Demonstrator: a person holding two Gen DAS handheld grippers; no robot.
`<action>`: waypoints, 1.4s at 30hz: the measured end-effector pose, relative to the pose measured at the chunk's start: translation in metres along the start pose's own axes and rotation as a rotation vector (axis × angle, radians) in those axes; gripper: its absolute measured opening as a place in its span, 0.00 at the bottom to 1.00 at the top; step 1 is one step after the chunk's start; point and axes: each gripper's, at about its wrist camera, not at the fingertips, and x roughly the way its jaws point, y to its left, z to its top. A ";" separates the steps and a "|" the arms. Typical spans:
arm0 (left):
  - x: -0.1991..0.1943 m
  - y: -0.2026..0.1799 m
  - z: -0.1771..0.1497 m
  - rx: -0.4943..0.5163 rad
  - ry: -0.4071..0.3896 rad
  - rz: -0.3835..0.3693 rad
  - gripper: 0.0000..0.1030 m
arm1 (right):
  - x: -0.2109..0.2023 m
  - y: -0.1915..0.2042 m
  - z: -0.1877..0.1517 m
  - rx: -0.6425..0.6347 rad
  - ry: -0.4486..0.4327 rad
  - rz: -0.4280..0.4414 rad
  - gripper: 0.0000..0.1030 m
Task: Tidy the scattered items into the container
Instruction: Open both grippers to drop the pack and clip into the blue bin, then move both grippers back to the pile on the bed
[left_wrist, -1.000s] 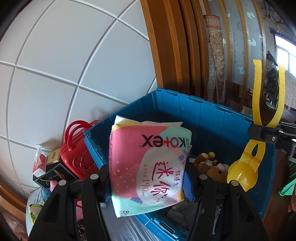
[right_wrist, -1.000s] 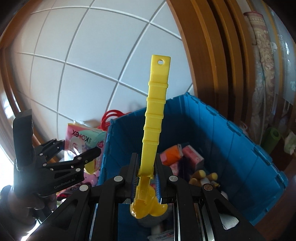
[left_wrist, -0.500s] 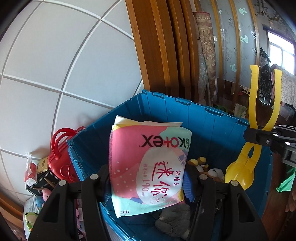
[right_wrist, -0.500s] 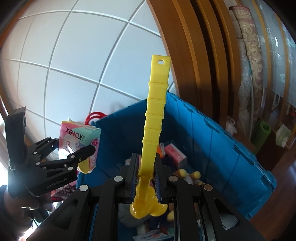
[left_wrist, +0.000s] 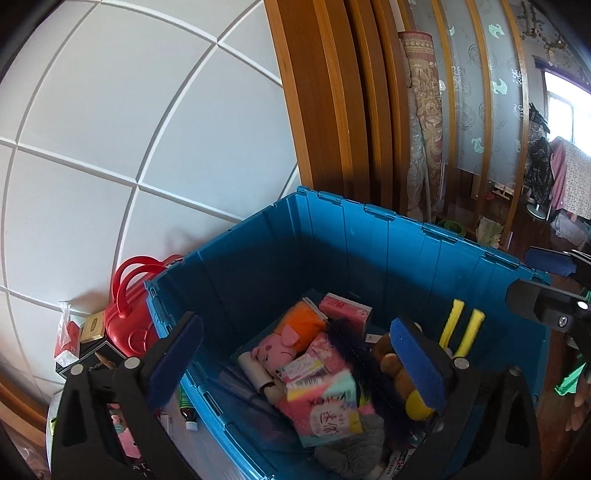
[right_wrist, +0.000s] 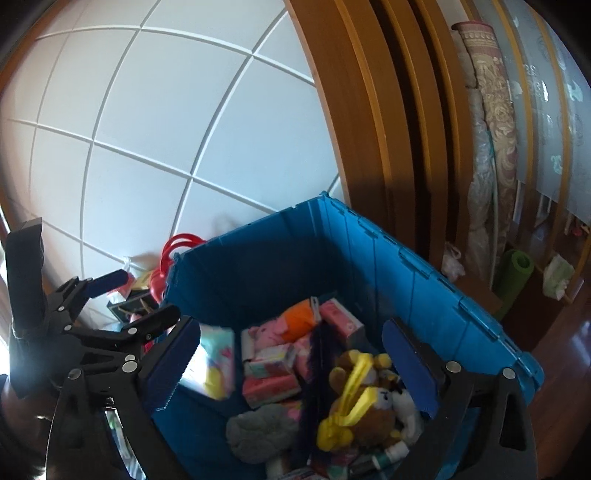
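Observation:
The blue storage bin (left_wrist: 388, 236) stands against the white wall and holds several toys and packs. My left gripper (left_wrist: 295, 363) hangs over it, its jaws opening with nothing between them. Below it the pink Kotex pack (left_wrist: 325, 410) drops blurred into the bin. My right gripper (right_wrist: 291, 369) also hangs over the bin (right_wrist: 406, 266), jaws opening and empty. The yellow tongs (right_wrist: 351, 391) lie loose on the plush toys beneath it, seen also as yellow tongs (left_wrist: 458, 332) in the left wrist view. The left gripper (right_wrist: 133, 301) shows at the bin's left side.
A red handbag (left_wrist: 136, 317) and small boxes (left_wrist: 92, 343) sit between the bin and the wall. Wooden door frames (right_wrist: 369, 129), a rolled carpet (right_wrist: 487, 129) and a green mat roll (right_wrist: 513, 280) stand behind the bin.
Both grippers have opened. The Kotex pack has left the left gripper and the yellow tongs have left the right one; both have dropped into the bin.

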 end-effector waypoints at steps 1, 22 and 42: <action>-0.001 0.001 -0.001 0.000 0.002 0.005 1.00 | 0.000 0.000 -0.001 0.002 0.003 0.004 0.98; -0.047 0.078 -0.070 -0.102 0.032 0.068 1.00 | 0.002 0.079 -0.033 -0.063 0.047 0.082 0.99; -0.113 0.235 -0.218 -0.277 0.144 0.207 1.00 | 0.030 0.245 -0.101 -0.195 0.153 0.214 1.00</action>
